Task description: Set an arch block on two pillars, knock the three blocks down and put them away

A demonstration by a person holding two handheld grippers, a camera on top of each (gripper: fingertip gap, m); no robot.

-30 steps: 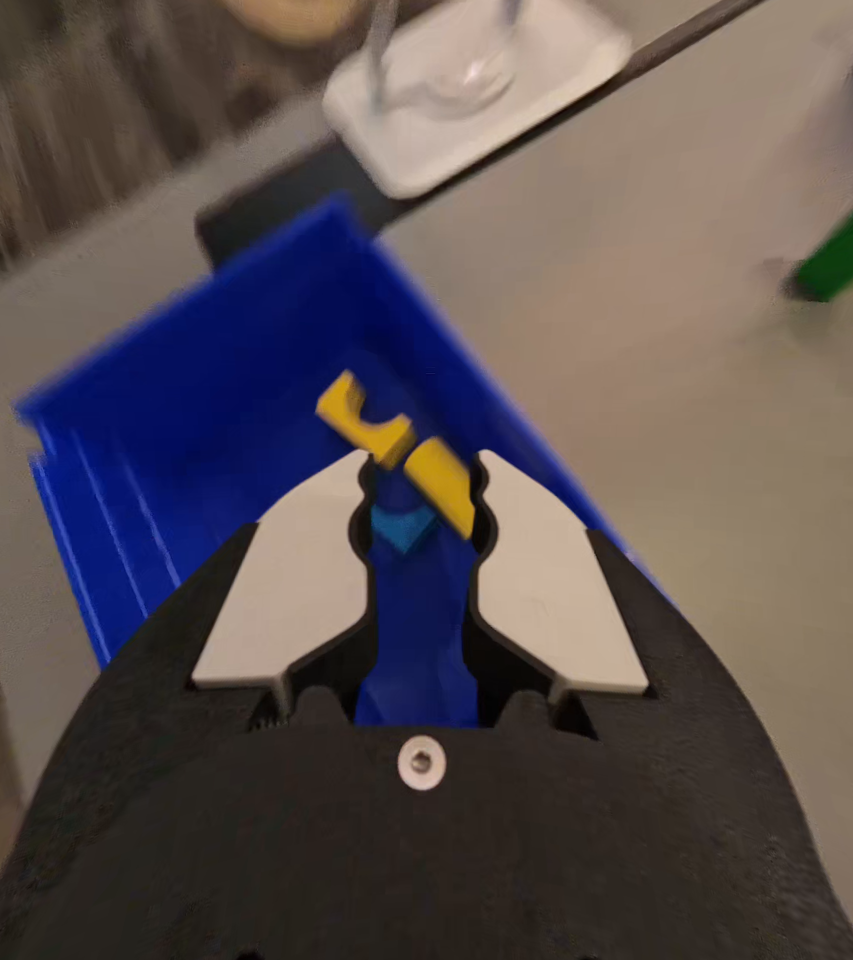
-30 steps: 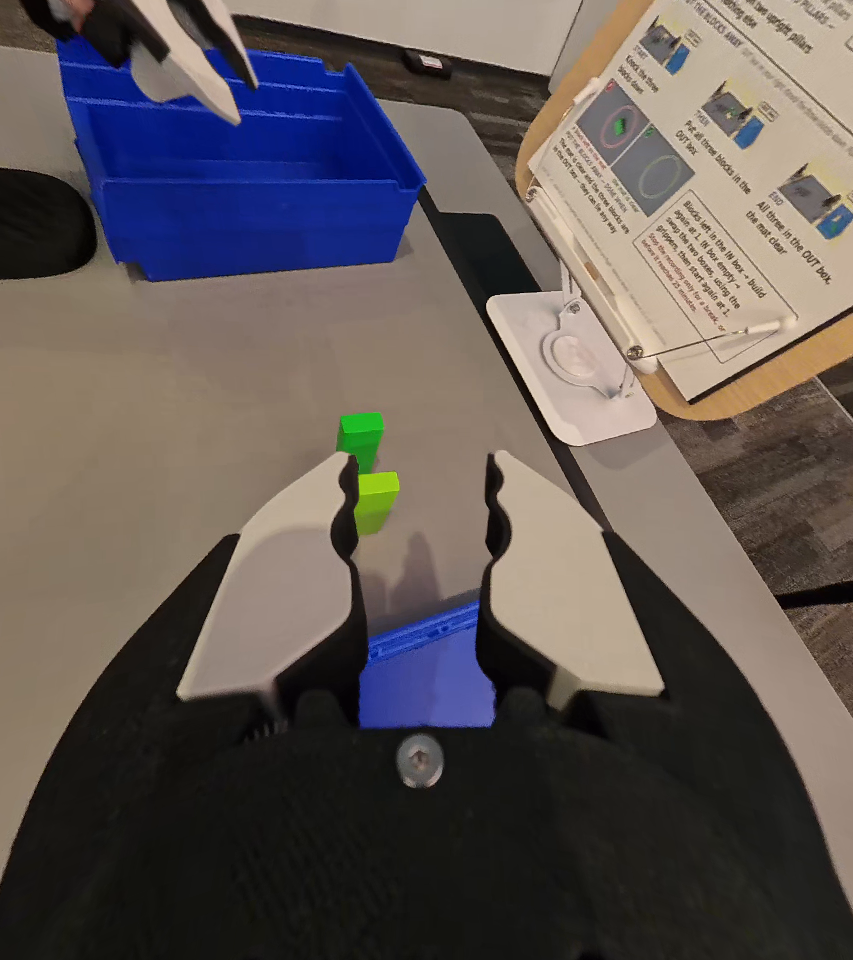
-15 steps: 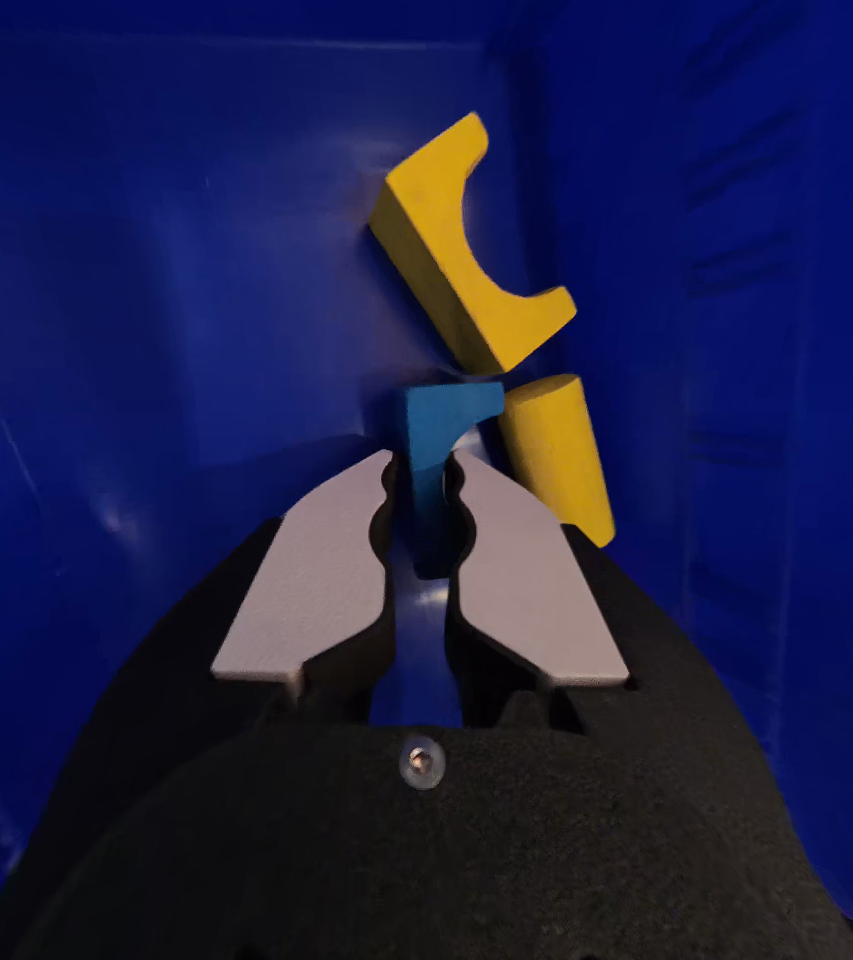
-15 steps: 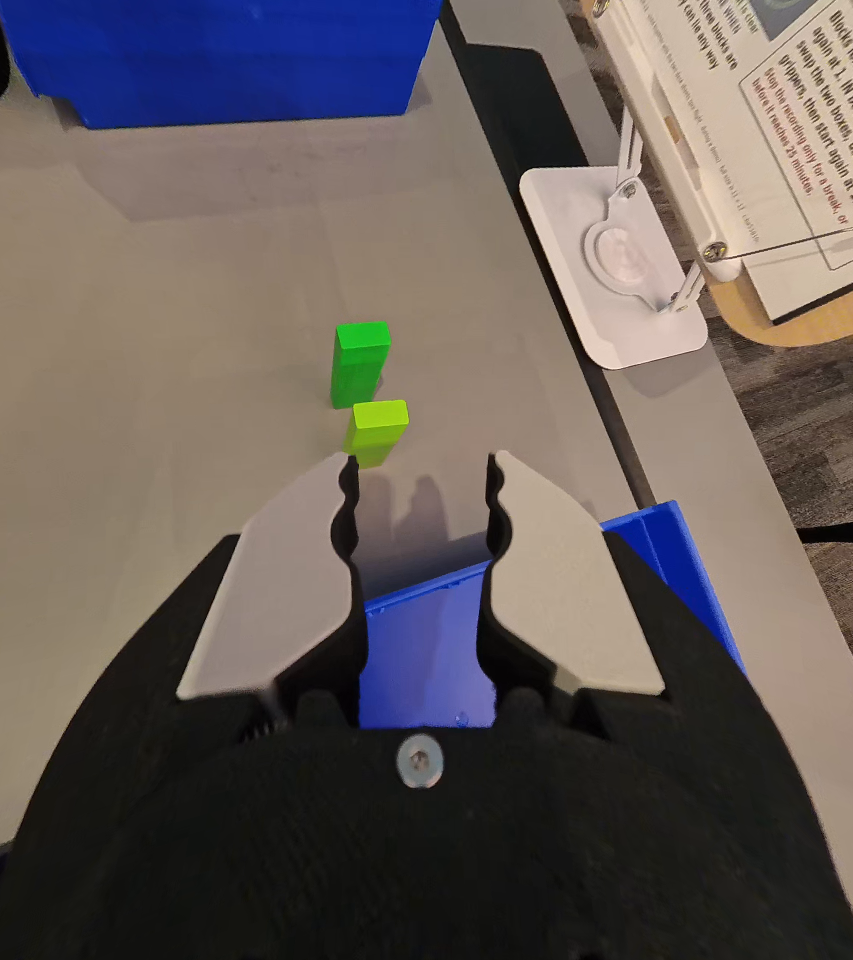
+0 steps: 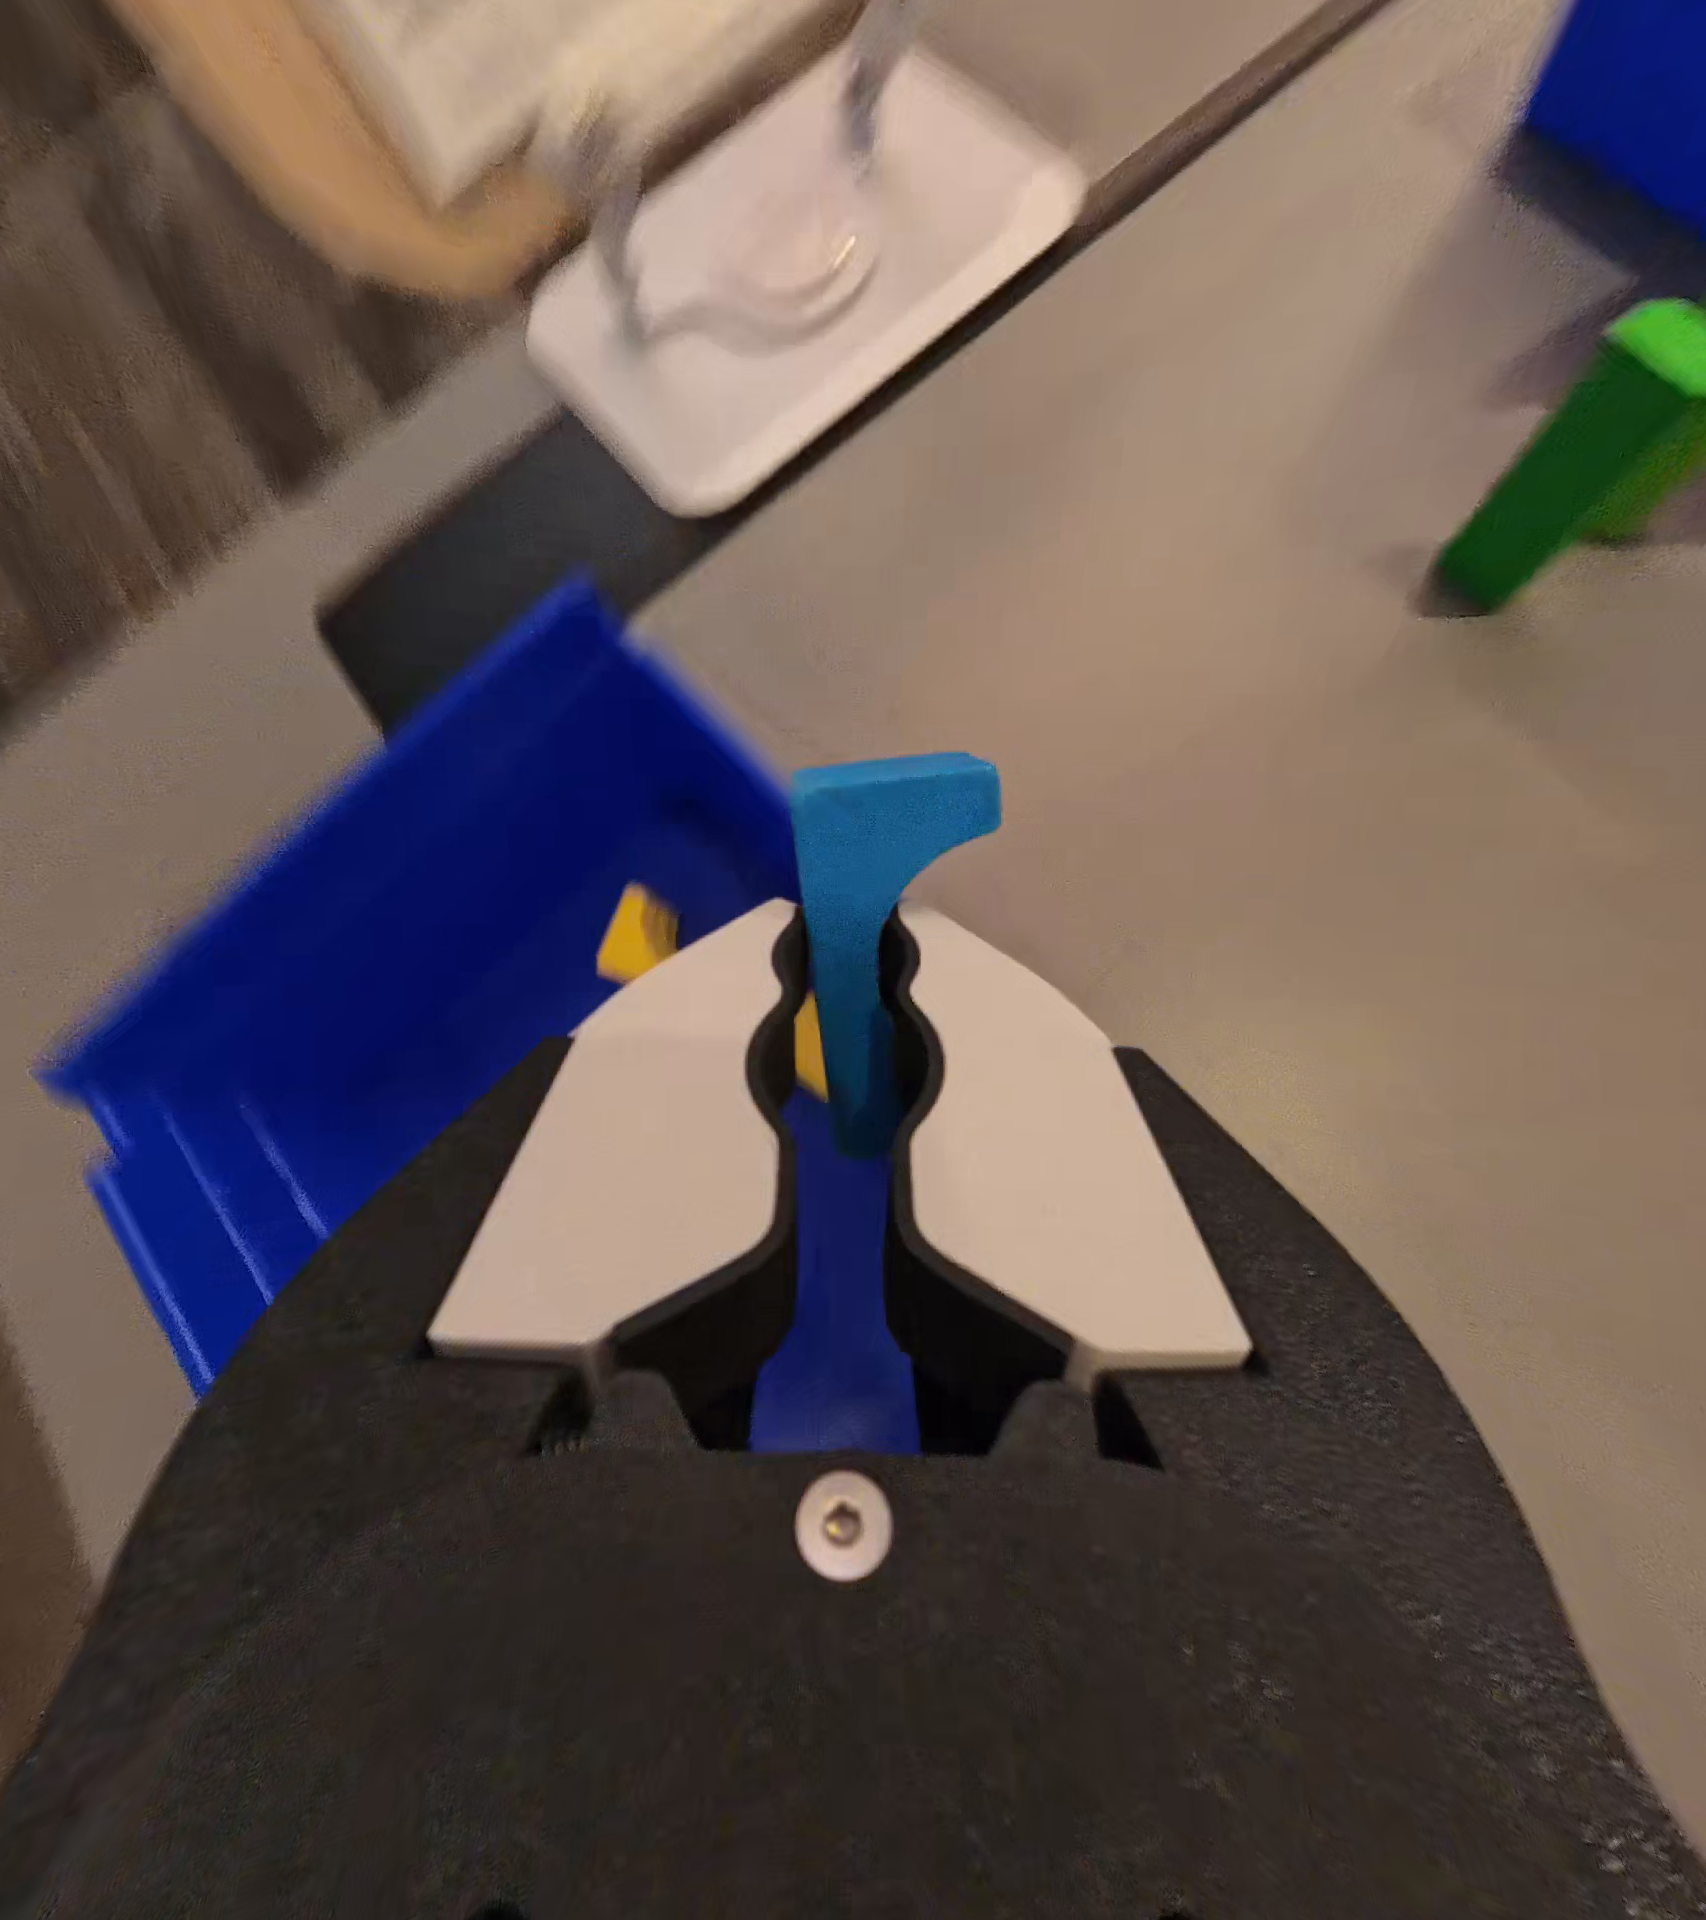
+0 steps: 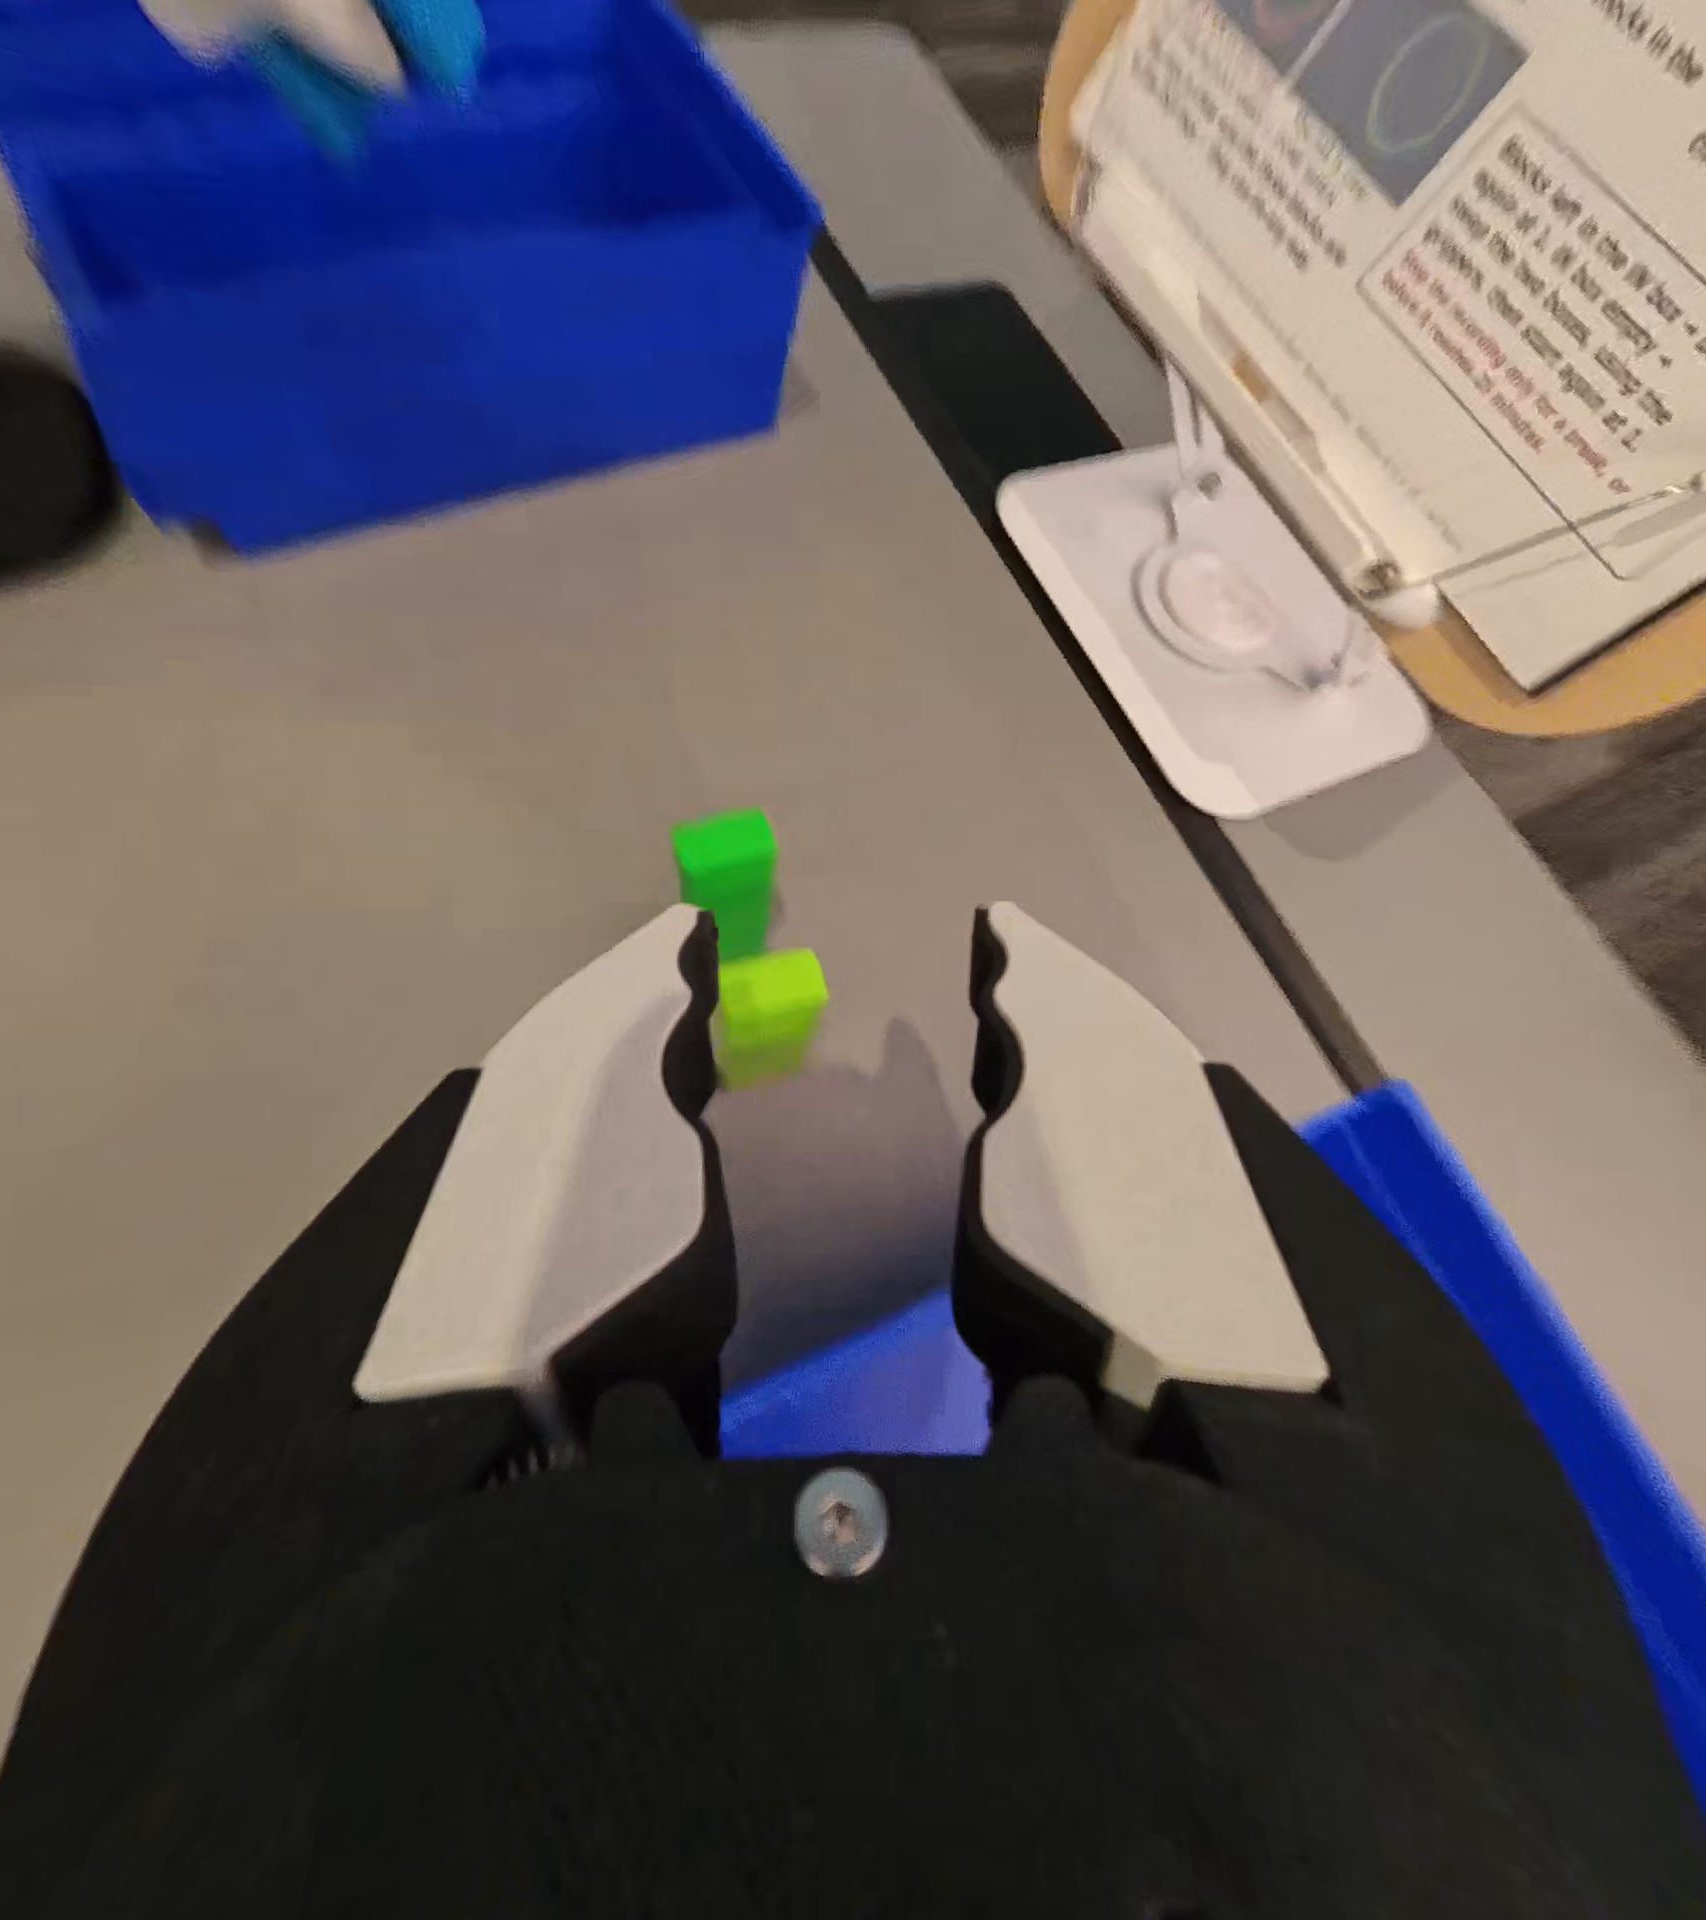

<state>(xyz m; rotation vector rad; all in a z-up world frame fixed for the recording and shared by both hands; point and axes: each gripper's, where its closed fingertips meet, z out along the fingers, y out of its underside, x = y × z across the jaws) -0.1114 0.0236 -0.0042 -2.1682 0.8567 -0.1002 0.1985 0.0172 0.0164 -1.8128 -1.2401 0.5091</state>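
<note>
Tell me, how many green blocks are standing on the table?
2. The darker green block stands farther from the right gripper; the lighter green block stands nearer, just beside it. More blocks may be hidden inside the blue bin.

Counted: 2 upright green rectangular pillar blocks (image 6: 724, 878), 1 light-blue arch block (image 5: 870, 904), 2 deep-blue plastic bins (image 6: 433, 343), 1 white flat-based document stand (image 6: 1233, 665), 1 printed instruction sheet (image 6: 1451, 260). Yellow pieces (image 5: 636, 930) show in 1 bin; their number is unclear.
</note>
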